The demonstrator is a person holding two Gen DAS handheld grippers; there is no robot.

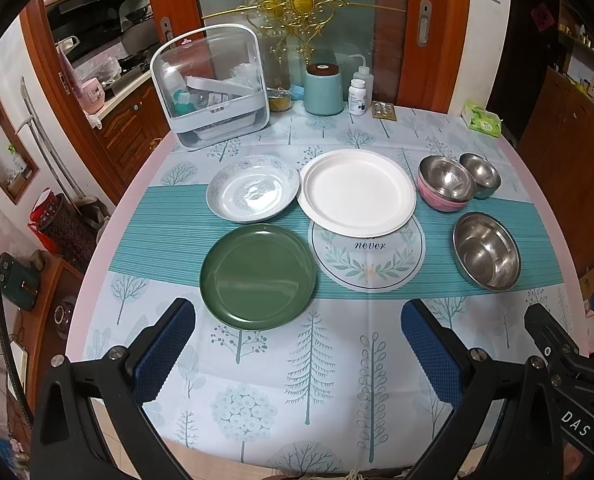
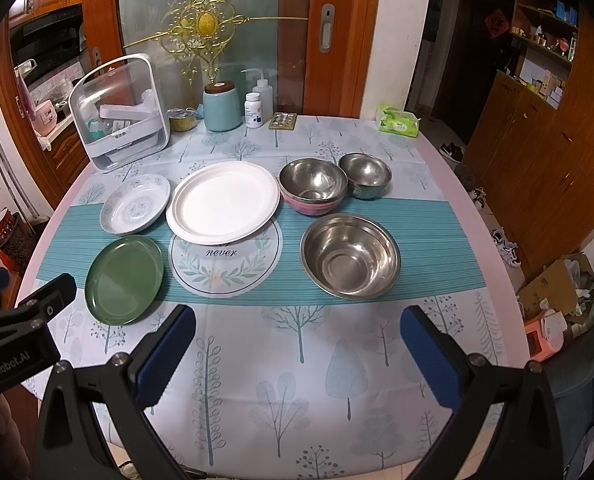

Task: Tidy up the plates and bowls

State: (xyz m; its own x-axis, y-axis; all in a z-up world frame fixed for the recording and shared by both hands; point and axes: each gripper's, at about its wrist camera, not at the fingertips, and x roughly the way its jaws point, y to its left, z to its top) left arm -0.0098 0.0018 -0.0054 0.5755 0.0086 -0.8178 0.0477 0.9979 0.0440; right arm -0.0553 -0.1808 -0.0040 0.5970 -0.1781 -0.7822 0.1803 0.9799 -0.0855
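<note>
A green plate [image 1: 257,276] [image 2: 124,279] lies near the table's front left. Behind it sits a patterned white deep plate [image 1: 252,188] [image 2: 135,203]. A large white plate [image 1: 357,192] [image 2: 223,202] partly covers a round "never" mat [image 1: 371,264] [image 2: 225,266]. On the right stand a pink-sided steel bowl [image 1: 446,184] [image 2: 313,186], a small steel bowl [image 1: 480,175] [image 2: 365,175] and a big steel bowl [image 1: 486,250] [image 2: 350,256]. My left gripper [image 1: 297,328] is open above the front cloth, close to the green plate. My right gripper [image 2: 297,332] is open, short of the big bowl.
Along the back edge stand a clear plastic storage box [image 1: 211,86], a teal canister [image 1: 324,89], a pill bottle [image 1: 356,97], a squeeze bottle [image 2: 264,90] and a green tissue pack [image 2: 398,121]. The round table's edge [image 2: 493,248] drops to a floor with shoes and boxes.
</note>
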